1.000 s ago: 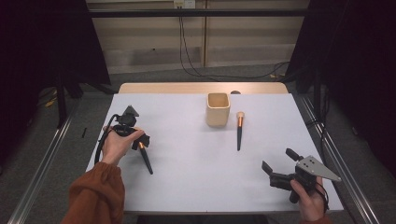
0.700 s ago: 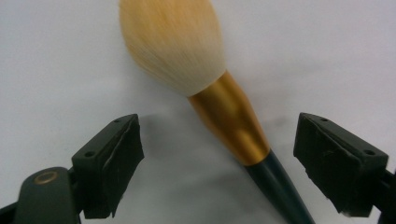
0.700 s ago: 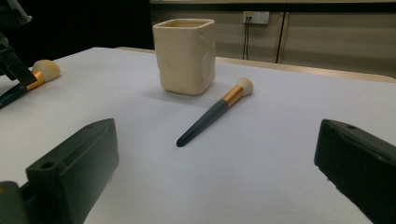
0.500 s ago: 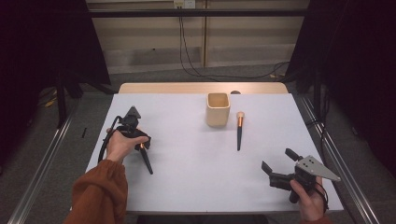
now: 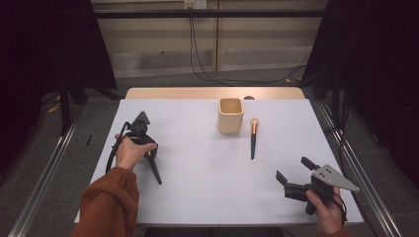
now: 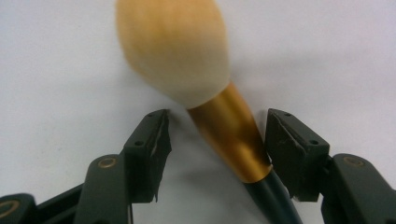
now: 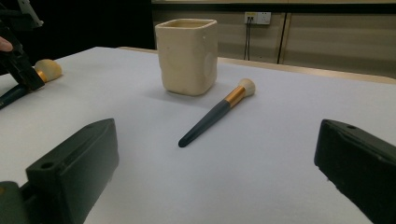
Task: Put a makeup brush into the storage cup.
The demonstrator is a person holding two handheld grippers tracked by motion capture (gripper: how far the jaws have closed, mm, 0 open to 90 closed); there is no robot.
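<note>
While its jaws have just been closing, the left tool (image 6: 215,154) straddles the brush (image 6: 224,126), not yet pinching.

A cream square ceramic cup (image 5: 231,115) is placed far centre; a dark-handled, gold-collared makeup brush (image 5: 253,138) is laid just right of it.

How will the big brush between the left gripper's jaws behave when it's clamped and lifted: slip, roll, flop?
The big brush has a smooth, tapered gold ferrule, so it may slide between the pads. Its round handle would probably roll if nudged on the table. The fluffy head looks soft; the handle looks stiff. The left gripper jaws have just been closing around it, a gap showing at one pad.
</note>
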